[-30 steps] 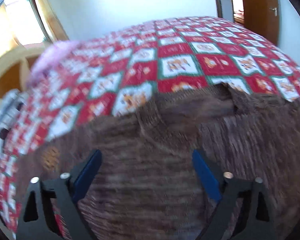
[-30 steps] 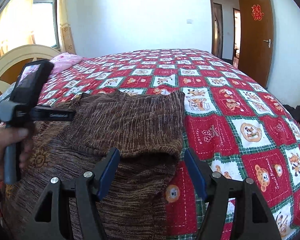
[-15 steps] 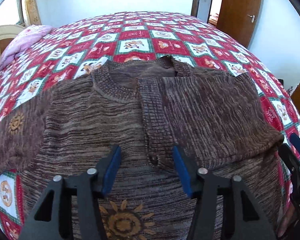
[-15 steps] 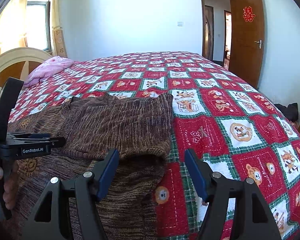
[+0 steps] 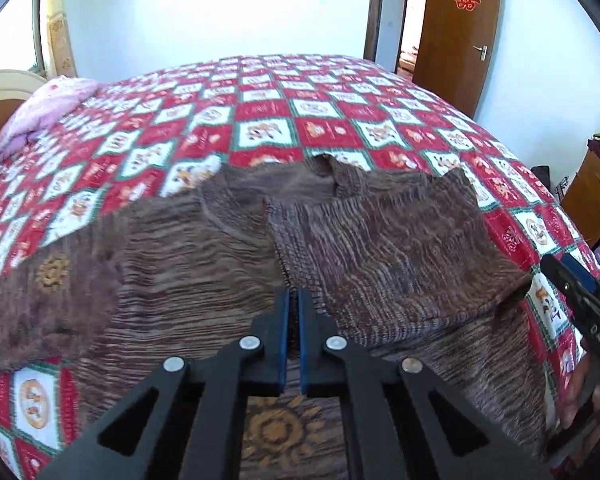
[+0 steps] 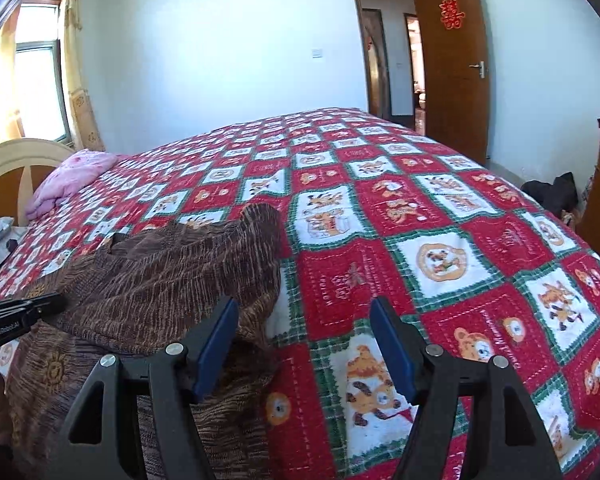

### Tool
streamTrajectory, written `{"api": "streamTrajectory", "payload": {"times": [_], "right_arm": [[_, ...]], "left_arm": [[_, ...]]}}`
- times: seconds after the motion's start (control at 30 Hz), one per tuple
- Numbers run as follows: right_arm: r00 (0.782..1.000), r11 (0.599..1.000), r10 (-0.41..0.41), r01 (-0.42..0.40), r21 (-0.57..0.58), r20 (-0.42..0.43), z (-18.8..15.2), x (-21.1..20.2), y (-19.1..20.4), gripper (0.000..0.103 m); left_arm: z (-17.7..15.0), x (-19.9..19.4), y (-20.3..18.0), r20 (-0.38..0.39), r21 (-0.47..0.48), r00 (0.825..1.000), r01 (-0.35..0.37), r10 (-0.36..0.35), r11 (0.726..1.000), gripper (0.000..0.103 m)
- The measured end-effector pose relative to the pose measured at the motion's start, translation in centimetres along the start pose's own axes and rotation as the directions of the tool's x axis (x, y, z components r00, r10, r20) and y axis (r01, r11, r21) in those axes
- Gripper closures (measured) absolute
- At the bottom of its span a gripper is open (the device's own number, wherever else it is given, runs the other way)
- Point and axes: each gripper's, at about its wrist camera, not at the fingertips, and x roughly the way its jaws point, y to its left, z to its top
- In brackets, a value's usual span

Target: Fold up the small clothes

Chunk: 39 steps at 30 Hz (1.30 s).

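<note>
The left gripper (image 5: 294,300) angles steeply down over the middle of the sweater (image 5: 204,264), its black arms converging to a narrow point. Its blue-padded fingers (image 5: 285,320) are pressed together; only a thin sliver of knit shows in the slit between them, right at the ribbed front placket, and whether fabric is actually pinched there cannot be told.

The right gripper (image 6: 304,344) tilts down more gently at the sweater's right edge. Its fingers (image 6: 220,340) stand wide apart with nothing gripped: the left one lies over the folded knit, the other over the bare quilt (image 6: 440,264). In the left wrist view a hand (image 5: 588,396) wraps this gripper's handle at the frame's right edge.

The sweater lies flat on the bed, near its front edge, neck pointing away. It is a thick brown knit with streaky lighter and darker horizontal yarns, a ribbed round collar (image 5: 236,208) and orange sunflower motifs (image 5: 276,432) on the chest and sleeve. Its right sleeve is folded in over the body, forming a doubled flap with a soft rounded fold; the left sleeve spreads outward, fuzzy at its end.

The quilt beneath is a stitched checkerboard of red and white squares with green borders and cartoon bears. A pink, crumpled pillow (image 6: 72,176) rests by the curved cream headboard (image 6: 16,160).
</note>
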Motion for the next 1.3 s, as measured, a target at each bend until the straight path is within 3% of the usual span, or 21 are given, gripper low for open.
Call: {"api": "streamTrajectory", "payload": {"times": [0.1, 0.17, 0.23, 0.27, 0.3, 0.4, 0.47, 0.53, 0.6, 0.67, 0.8, 0.87, 0.9, 0.93, 0.97, 1.03, 1.17, 1.23, 1.3], "right_arm": [[0.991, 0.989, 0.131, -0.132, -0.061, -0.024, -0.1, 0.7, 1.9, 0.034], [0.985, 0.976, 0.163, -0.169, -0.136, -0.056, -0.2, 1.5, 3.6, 0.034], [0.970, 0.967, 0.150, -0.185, -0.178, -0.193, -0.8, 3.6, 4.6, 0.034], [0.950, 0.967, 0.137, -0.189, -0.169, -0.281, -1.4, 4.7, 4.4, 0.034], [0.943, 0.968, 0.132, -0.190, -0.166, -0.306, -1.8, 5.0, 4.1, 0.034], [0.945, 0.967, 0.101, -0.166, -0.192, -0.311, -2.0, 4.0, 3.7, 0.034], [0.948, 0.974, 0.121, -0.170, -0.148, -0.295, -2.0, 3.9, 3.1, 0.034], [0.970, 0.983, 0.083, -0.117, -0.138, -0.230, -1.4, 3.3, 3.0, 0.034], [0.981, 0.982, 0.111, -0.132, -0.132, -0.161, 0.2, 2.3, 3.2, 0.034], [0.977, 0.974, 0.176, -0.190, -0.124, -0.122, 2.4, 1.8, 4.0, 0.034], [0.916, 0.936, 0.325, -0.347, -0.061, -0.236, 5.1, 5.5, 5.5, 0.034], [0.907, 0.950, 0.279, -0.309, -0.048, -0.316, 5.1, 9.2, 5.7, 0.034], [0.905, 0.968, 0.214, -0.248, -0.046, -0.369, 4.5, 11.2, 5.3, 0.034], [0.893, 0.971, 0.204, -0.237, -0.032, -0.401, 3.9, 12.2, 4.9, 0.033], [0.905, 0.968, 0.206, -0.244, -0.057, -0.373, 3.6, 11.8, 5.0, 0.033], [0.917, 0.964, 0.152, -0.219, -0.149, -0.368, 2.5, 10.3, 5.7, 0.033], [0.940, 0.957, 0.065, -0.154, -0.247, -0.335, 1.4, 6.8, 6.2, 0.034], [0.960, 0.960, 0.086, -0.152, -0.235, -0.267, 2.0, 4.7, 6.2, 0.034], [0.956, 0.954, 0.122, -0.187, -0.233, -0.265, 1.6, 4.6, 6.7, 0.034]], "left_arm": [[-0.4, 0.3, -0.3, 0.011, 0.033, 1.000, -0.025, 0.024, 0.999, 0.098], [-0.7, 1.1, -0.5, -0.001, 0.043, 1.000, -0.030, 0.030, 0.999, 0.098], [-1.3, 2.0, -1.1, -0.018, 0.071, 0.997, -0.068, 0.069, 0.995, 0.092], [-1.6, 2.2, -1.1, -0.026, 0.075, 0.996, -0.080, 0.082, 0.994, 0.091], [-1.8, 2.2, -1.1, -0.026, 0.076, 0.995, -0.090, 0.092, 0.993, 0.090], [-1.6, 1.1, -0.4, 0.014, 0.058, 0.994, -0.110, 0.110, 0.992, 0.069], [-0.5, 0.1, 0.6, 0.075, 0.024, 0.987, -0.142, 0.140, 0.990, 0.047], [0.7, 0.2, 1.1, 0.087, 0.006, 0.985, -0.150, 0.149, 0.989, 0.044], [1.7, 1.0, 0.8, 0.087, 0.020, 0.981, -0.177, 0.175, 0.984, 0.040], [2.3, 2.5, 0.2, 0.081, 0.056, 0.968, -0.241, 0.236, 0.969, 0.032], [2.6, 6.5, -0.2, 0.047, 0.090, 0.921, -0.388, 0.386, 0.917, 0.031], [2.5, 7.4, 0.3, 0.039, 0.099, 0.901, -0.434, 0.432, 0.896, 0.031], [2.4, 7.8, 0.5, 0.031, 0.105, 0.880, -0.475, 0.474, 0.874, 0.031], [2.4, 8.2, 1.1, 0.006, 0.088, 0.877, -0.480, 0.481, 0.873, 0.029], [2.4, 8.1, 1.5, -0.006, 0.066, 0.881, -0.472, 0.474, 0.879, 0.024], [2.2, 7.9, 2.1, -0.006, 0.042, 0.861, -0.507, 0.508, 0.861, 0.014], [2.0, 8.1, 2.5, -0.015, 0.029, 0.859, -0.511, 0.512, 0.859, 0.010], [1.9, 8.1, 2.2, -0.006, 0.038, 0.851, -0.525, 0.526, 0.850, 0.010], [2.0, 8.2, 1.8, -0.001, 0.041, 0.850, -0.526, 0.526, 0.850, 0.010]]}}
